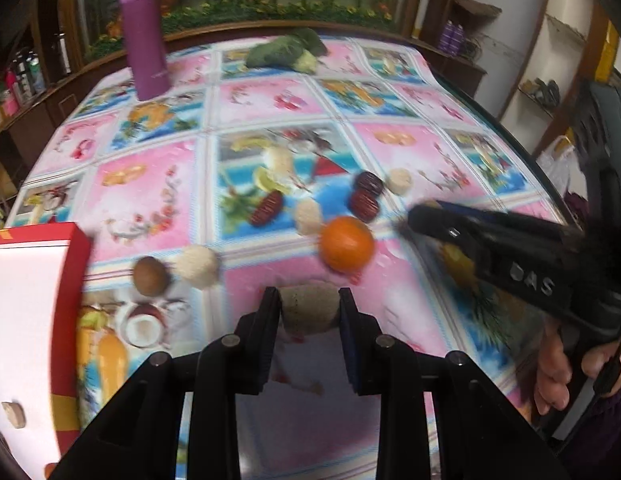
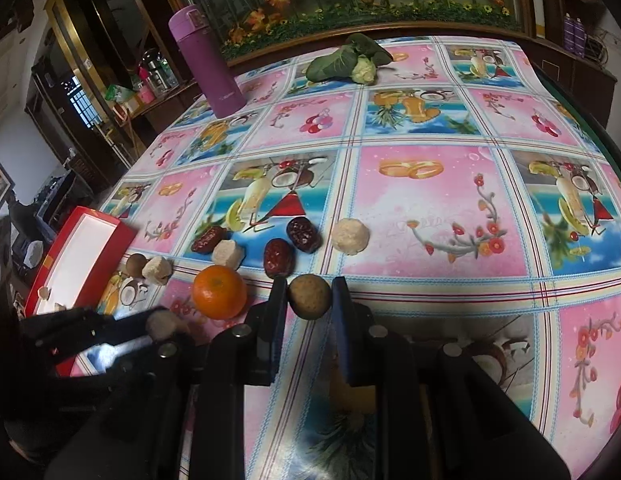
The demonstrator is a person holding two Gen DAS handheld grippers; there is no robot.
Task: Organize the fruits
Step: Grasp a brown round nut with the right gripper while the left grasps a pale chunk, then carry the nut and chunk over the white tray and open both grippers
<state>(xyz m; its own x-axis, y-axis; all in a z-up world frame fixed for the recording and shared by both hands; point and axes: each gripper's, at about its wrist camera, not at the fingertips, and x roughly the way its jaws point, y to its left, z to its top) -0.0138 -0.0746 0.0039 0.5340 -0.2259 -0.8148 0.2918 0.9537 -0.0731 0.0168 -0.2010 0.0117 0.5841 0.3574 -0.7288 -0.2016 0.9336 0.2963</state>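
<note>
My left gripper is shut on a pale beige dried fruit piece, held above the table; it also shows in the right wrist view. My right gripper is shut on a brown round fruit. An orange sits between them. Red dates, pale pieces and a small brown fruit lie scattered. A red box with a white inside lies at the left, holding small pale pieces.
A purple flask stands at the back left. A cauliflower with green leaves lies at the back. The table has a patterned pink and blue cloth. Its right edge drops off; shelves stand around.
</note>
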